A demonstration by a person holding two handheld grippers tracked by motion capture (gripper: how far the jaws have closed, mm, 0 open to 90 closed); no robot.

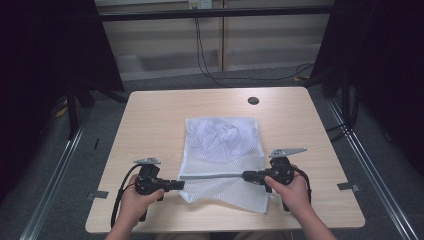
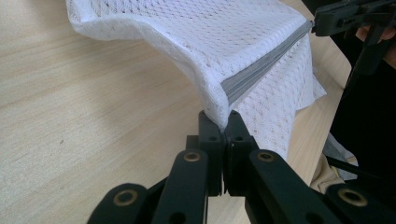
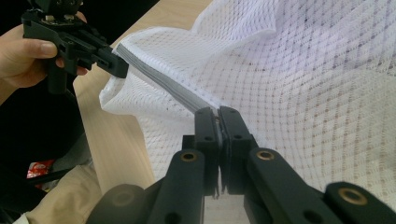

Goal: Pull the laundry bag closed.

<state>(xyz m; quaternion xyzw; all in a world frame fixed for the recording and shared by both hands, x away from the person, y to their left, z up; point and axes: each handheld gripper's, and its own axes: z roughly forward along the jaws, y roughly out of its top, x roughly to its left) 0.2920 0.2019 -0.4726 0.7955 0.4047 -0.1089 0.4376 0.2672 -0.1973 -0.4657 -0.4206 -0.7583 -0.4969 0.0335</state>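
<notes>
While two hands hold it up, a white net bag [image 1: 222, 152] lies in the middle of a light wood table [image 1: 150, 125]. The table has a small dark round hole [image 1: 253, 100] near its far edge, at about 12 o'clock from the bag. Grey floor [image 1: 75, 165] runs all around, with metal rails at both sides, black curtains at 9 and 3 o'clock, and black cables [image 1: 210, 65] hanging down a pale wall at the back.

From the high view, the left gripper [image 1: 176, 185] sits at 8 o'clock from the bag and the right gripper [image 1: 247, 175] at 4 o'clock. A grey zipper [image 1: 212, 176] is pulled tight between them, a little above the table. Something white and crumpled is inside the far half of the bag.

Close up, the left gripper view shows its two black jaws pressed together on the end of the zipper [image 2: 261, 70] and the bag's corner, with the other gripper [image 2: 327, 21] far off at 1 o'clock. The net [image 2: 205, 37] has tiny holes.

Looking the other way, the right gripper view shows its jaws pinched tight on the zipper [image 3: 159, 81], and the left hand [image 3: 21, 58] at 10 o'clock. A tan trouser leg [image 3: 65, 196] and a bit of red wrapper [image 3: 39, 168] show below the table's edge.
</notes>
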